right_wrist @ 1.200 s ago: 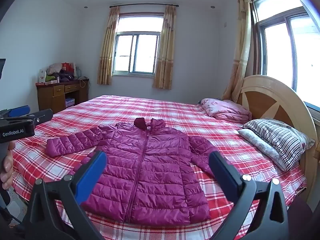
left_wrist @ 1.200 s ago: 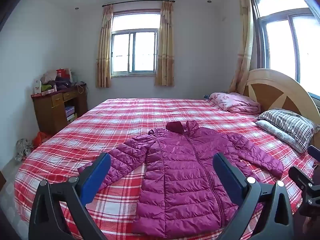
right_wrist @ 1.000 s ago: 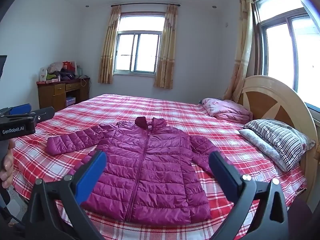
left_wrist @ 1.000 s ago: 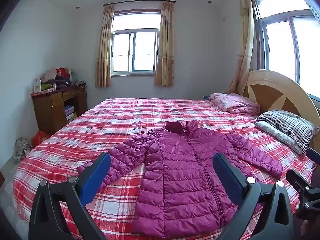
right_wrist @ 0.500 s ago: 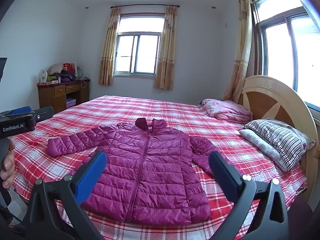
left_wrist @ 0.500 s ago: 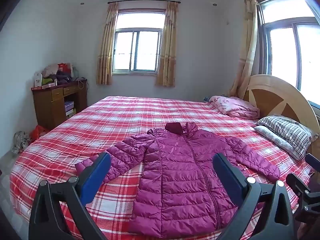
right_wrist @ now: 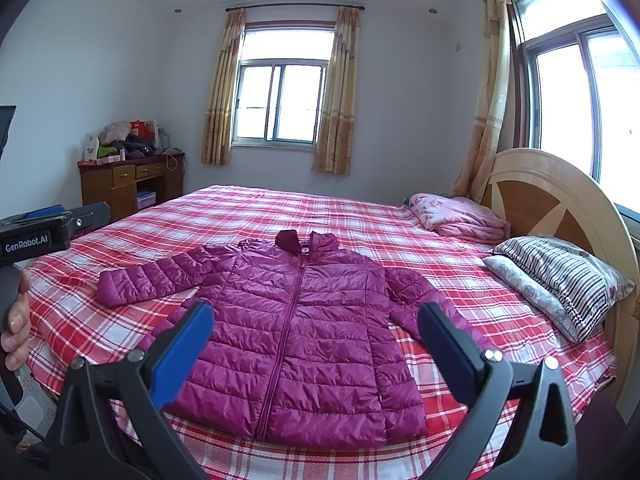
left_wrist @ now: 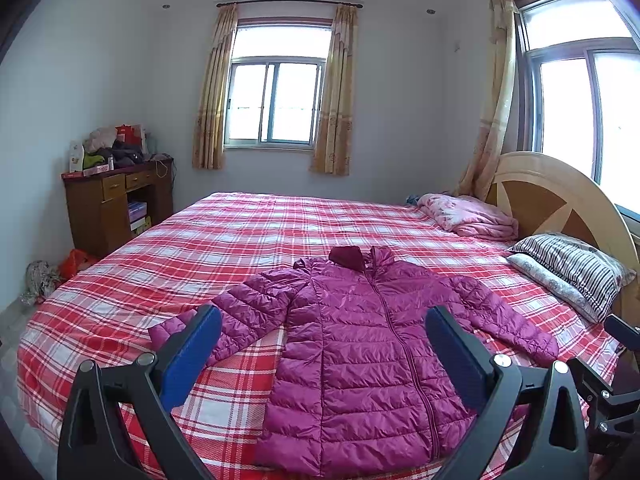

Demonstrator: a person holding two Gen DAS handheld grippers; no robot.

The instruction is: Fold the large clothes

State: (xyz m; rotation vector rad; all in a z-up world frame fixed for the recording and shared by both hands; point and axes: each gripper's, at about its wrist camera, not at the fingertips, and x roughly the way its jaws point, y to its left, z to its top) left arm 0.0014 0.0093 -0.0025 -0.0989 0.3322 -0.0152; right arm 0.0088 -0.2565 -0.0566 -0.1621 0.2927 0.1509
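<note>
- My left gripper [left_wrist: 322, 344] hovers above the near edge of the bed [left_wrist: 248, 232], its blue-padded fingers [left_wrist: 192, 354] spread wide and holding nothing.
- My right gripper [right_wrist: 314, 340] hangs likewise, fingers [right_wrist: 182, 350] apart and empty.
- The magenta puffer jacket [left_wrist: 360, 352] lies flat and face up on the red plaid bedspread, zipped, both sleeves stretched outward, collar toward the far window.
- Striped pillows [right_wrist: 560, 276] and a folded pink blanket [right_wrist: 460, 216] rest by the wooden headboard [right_wrist: 560, 196].
</note>
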